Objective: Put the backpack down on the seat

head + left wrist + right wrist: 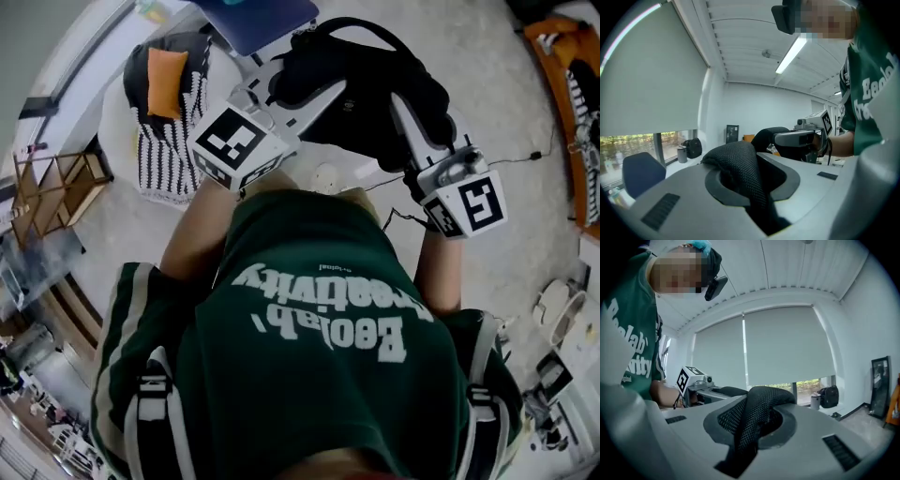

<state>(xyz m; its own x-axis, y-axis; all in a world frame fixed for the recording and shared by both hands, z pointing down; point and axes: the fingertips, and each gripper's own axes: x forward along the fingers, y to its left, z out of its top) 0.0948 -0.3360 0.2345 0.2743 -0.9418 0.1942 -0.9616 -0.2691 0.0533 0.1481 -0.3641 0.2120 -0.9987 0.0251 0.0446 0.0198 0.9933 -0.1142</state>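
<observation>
The black backpack (375,89) hangs in the air in front of the person, carried between both grippers. My left gripper (319,94) is shut on a black mesh shoulder strap (740,173) that bulges up between its jaws. The right gripper (405,111) is likewise shut on a mesh strap (757,420). The two grippers face each other: the right gripper (801,138) shows in the left gripper view, and the left gripper (696,383) in the right gripper view. A blue seat (267,21) lies just beyond the backpack, partly hidden by it.
An armchair with a striped throw and an orange cushion (167,82) stands to the left, and a wooden frame (52,192) further left. A cable (511,159) runs over the pale floor. Another black bag (693,148) sits by the window.
</observation>
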